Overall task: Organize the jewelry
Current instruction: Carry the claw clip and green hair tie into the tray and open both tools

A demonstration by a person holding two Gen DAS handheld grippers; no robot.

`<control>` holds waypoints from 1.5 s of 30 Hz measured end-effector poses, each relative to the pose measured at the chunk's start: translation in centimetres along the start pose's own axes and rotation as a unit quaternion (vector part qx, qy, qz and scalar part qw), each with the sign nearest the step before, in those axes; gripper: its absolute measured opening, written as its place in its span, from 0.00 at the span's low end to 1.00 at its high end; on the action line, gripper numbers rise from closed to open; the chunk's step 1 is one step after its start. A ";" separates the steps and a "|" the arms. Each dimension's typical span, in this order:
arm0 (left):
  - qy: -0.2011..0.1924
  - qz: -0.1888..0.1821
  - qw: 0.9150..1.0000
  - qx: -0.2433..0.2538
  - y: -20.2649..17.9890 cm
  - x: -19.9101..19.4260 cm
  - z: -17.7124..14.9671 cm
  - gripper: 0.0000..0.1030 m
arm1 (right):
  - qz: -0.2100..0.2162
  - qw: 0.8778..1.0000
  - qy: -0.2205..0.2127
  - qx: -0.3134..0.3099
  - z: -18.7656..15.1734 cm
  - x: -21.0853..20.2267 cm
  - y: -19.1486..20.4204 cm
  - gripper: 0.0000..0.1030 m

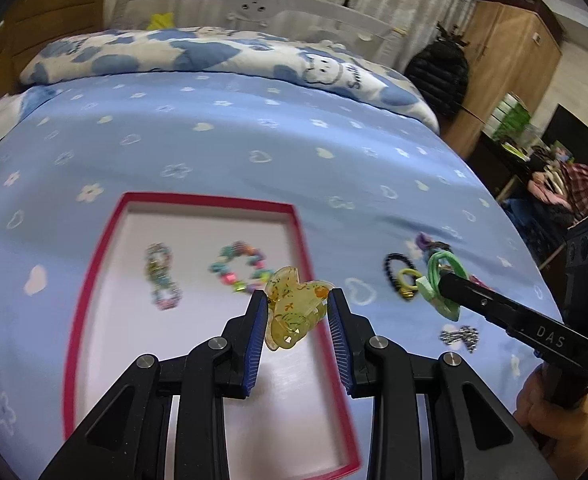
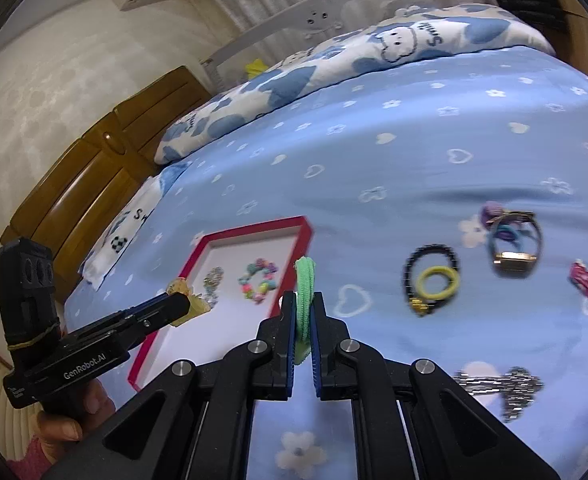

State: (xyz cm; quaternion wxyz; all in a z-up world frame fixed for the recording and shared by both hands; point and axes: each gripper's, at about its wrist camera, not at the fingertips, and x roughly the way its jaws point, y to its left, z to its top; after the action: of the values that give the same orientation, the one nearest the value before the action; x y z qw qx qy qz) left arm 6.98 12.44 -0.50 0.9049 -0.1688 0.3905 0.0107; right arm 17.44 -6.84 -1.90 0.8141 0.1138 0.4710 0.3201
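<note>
On the blue bedsheet (image 1: 234, 136) lies a red-rimmed tray (image 1: 94, 264).

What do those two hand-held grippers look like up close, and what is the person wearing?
Both the left gripper and the right gripper are black, with jointed linkage arms, silver rivets and ribbed blue pads on the fingers. The left one's body reads "GenRobot.AI"; a rubber band circles its camera block. The right one's side shows "DAS". A pink sleeve shows at the left hand.
</note>
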 end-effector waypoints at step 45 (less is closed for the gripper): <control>0.064 0.093 0.992 -0.046 7.1 6.9 1.7 0.30 | 0.005 0.991 0.110 -0.078 -2.2 13.8 6.8 0.13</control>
State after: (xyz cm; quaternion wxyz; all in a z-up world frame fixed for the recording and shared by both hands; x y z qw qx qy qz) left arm 11.91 18.92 -6.42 0.8642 -0.1734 0.4611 0.1023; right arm 17.58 6.80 -9.31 0.7621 0.0165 0.5311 0.3699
